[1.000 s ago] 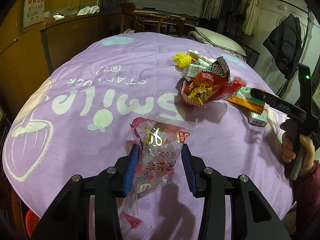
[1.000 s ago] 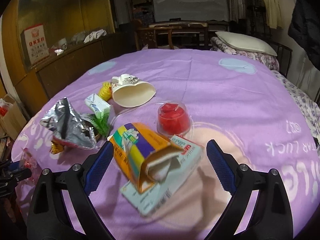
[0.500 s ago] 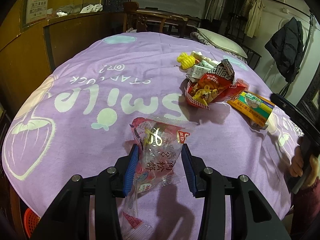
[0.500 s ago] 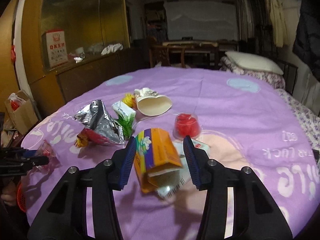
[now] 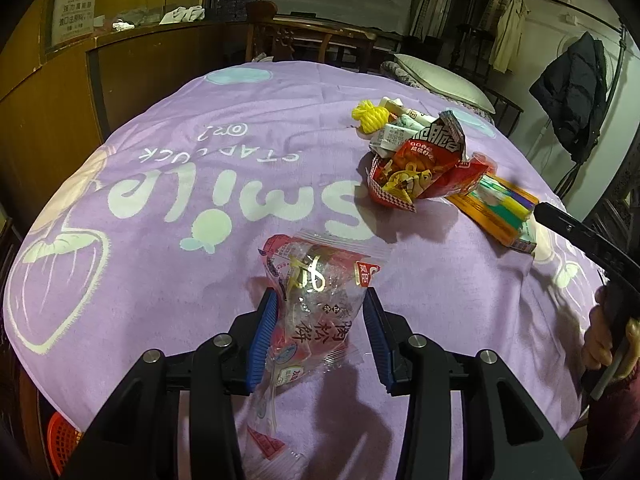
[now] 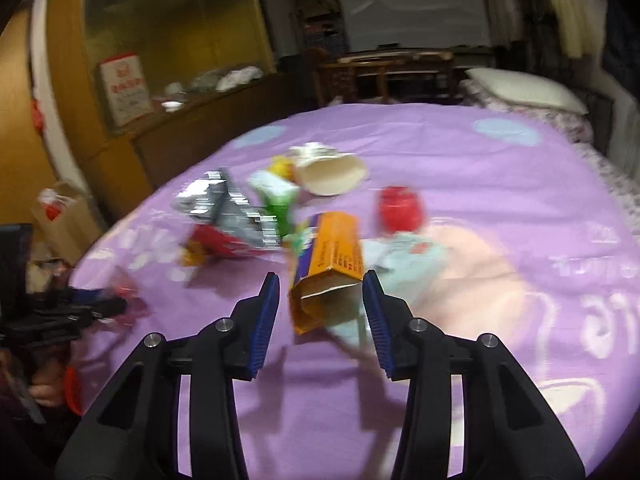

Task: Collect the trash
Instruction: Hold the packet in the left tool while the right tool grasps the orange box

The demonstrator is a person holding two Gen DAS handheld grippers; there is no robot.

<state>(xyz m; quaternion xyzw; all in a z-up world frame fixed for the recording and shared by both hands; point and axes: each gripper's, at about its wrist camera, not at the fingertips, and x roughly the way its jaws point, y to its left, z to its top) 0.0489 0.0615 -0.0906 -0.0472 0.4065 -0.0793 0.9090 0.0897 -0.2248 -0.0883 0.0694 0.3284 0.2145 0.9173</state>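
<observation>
My left gripper (image 5: 318, 332) is shut on a clear and red snack wrapper (image 5: 316, 304) and holds it just above the purple tablecloth (image 5: 168, 184). My right gripper (image 6: 320, 312) is shut on an orange carton (image 6: 328, 276) with its open end toward me; a pale green box (image 6: 384, 264) hangs against it. The view is blurred. The carton also shows in the left wrist view (image 5: 496, 208), beside a red chip bag (image 5: 420, 164).
On the cloth lie a foil chip bag (image 6: 224, 208), a green and white pack (image 6: 276, 192), a tipped paper cup (image 6: 332, 172), a red jelly cup (image 6: 400, 208) and a yellow ball (image 5: 370, 116). A red basket (image 5: 60, 440) sits below the table edge.
My right gripper closed around the orange carton and lifted it with the pale box, pulling back and up. My left gripper stayed shut on the wrapper, almost still.
</observation>
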